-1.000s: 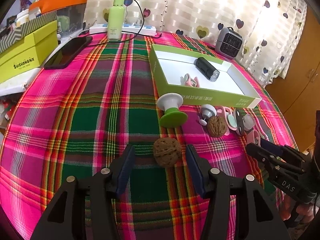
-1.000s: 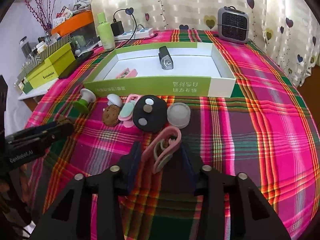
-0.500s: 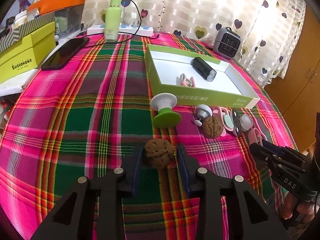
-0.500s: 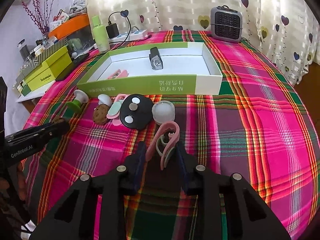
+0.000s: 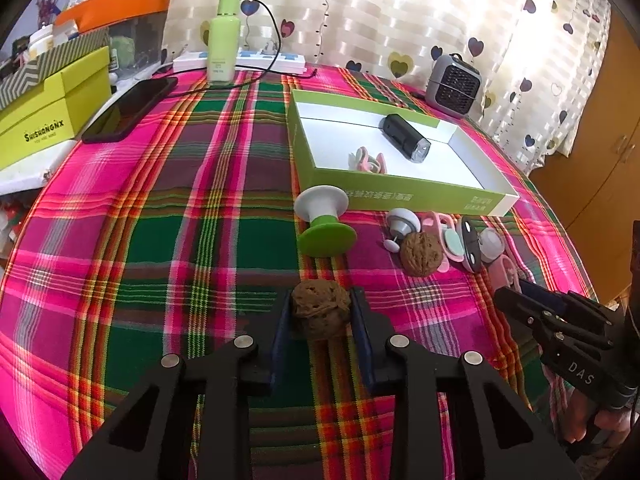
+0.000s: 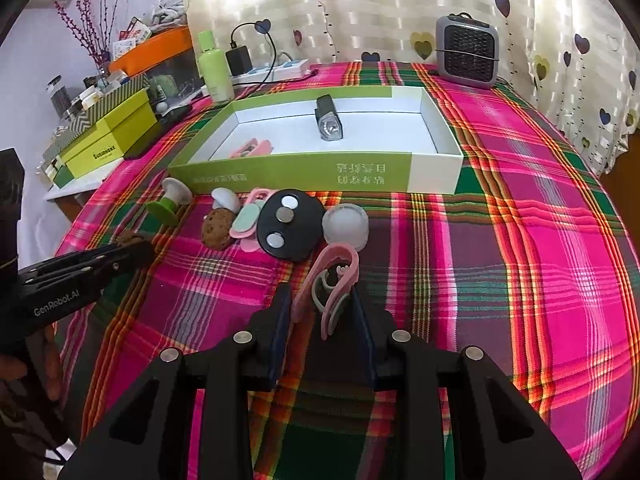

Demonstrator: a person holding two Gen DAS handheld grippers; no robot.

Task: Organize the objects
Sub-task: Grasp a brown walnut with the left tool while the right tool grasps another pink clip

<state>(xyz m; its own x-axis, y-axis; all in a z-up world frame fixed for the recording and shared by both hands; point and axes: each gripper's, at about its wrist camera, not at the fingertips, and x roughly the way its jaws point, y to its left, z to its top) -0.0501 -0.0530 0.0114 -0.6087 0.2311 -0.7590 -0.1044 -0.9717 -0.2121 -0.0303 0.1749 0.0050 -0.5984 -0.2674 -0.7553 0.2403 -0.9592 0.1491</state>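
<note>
The left hand-held gripper (image 5: 320,312) has just been closing and now clamps a brown wrinkled walnut (image 5: 320,314) on the plaid-clothed desk (image 5: 160,240). The right hand-held gripper (image 6: 320,304) grips a pink plastic clip (image 6: 332,280), near the green-walled cardboard tray (image 6: 300,172).

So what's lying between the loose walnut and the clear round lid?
In the right wrist view: a pink-and-mint clip and a black disc lie between walnut and lid.
</note>
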